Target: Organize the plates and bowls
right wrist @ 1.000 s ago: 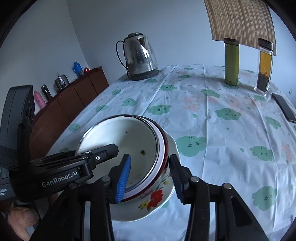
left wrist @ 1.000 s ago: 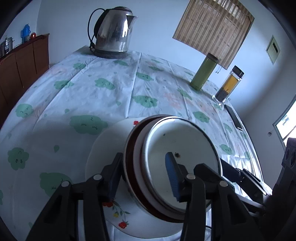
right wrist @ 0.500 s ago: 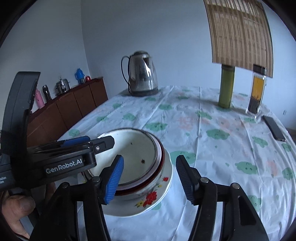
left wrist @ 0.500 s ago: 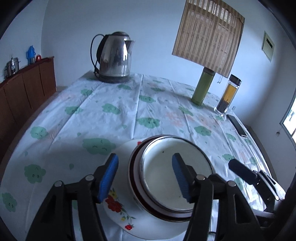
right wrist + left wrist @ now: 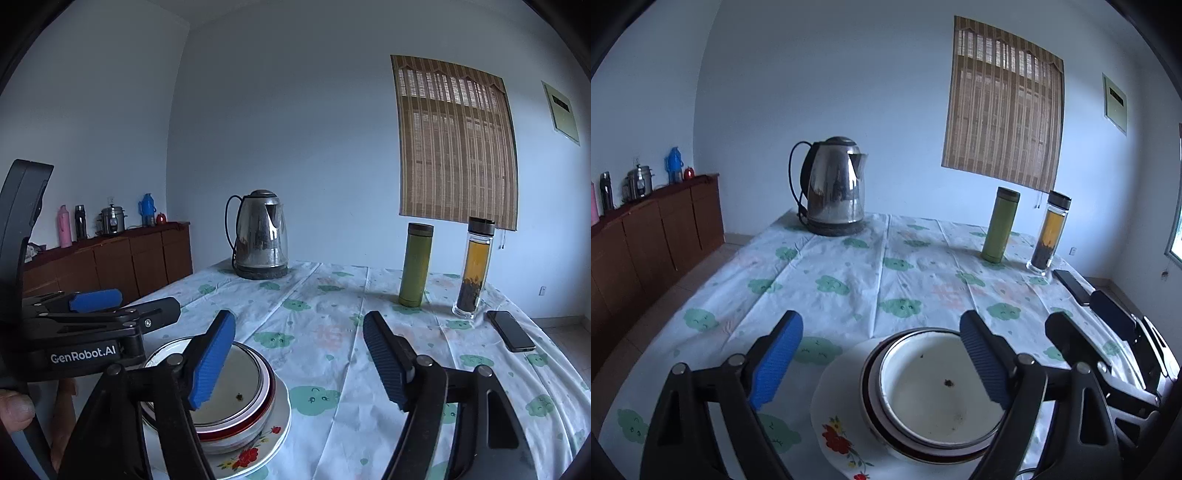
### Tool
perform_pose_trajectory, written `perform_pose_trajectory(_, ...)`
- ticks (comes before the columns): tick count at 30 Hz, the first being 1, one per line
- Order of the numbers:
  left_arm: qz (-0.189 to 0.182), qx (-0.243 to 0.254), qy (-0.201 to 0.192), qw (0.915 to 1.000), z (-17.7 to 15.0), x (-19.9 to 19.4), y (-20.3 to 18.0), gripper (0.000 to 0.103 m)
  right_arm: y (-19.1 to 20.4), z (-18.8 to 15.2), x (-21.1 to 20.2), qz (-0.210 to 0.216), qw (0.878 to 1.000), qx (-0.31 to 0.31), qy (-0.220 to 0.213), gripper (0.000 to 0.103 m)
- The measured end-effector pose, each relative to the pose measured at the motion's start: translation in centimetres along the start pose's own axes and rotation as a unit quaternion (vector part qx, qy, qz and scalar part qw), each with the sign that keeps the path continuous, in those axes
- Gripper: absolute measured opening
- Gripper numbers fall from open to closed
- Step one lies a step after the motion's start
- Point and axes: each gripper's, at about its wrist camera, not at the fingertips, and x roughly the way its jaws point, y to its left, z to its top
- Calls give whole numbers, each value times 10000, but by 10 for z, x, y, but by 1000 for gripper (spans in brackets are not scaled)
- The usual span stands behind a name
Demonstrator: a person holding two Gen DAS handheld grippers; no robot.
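Blue ribbed pads are carried on the black fingers of the left gripper, and the same blue on black is seen on the right gripper. Between the left fingers, a white bowl with a dark red rim band is nested on a white plate printed with red flowers. Beyond the fingertips, the table is covered in a white cloth patterned with green cloud faces and faint pink marks. Farther ahead, a silver kettle with a black handle, an olive-green flask and a clear bottle of amber liquid are seen. A black phone is shown right of the fingers.
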Motion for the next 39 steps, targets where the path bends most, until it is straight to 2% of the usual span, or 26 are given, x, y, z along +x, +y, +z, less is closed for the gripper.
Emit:
perform_pose_trajectory(10, 54, -15, 6, 10000, -1, 3, -1, 98, -3, 2, -6, -30, 10000, 2, -38, 76)
perform_pose_trajectory(39, 95, 96, 170, 9998, -9, 8, -3, 98, -2, 2, -13, -81, 9999, -38, -144, 76)
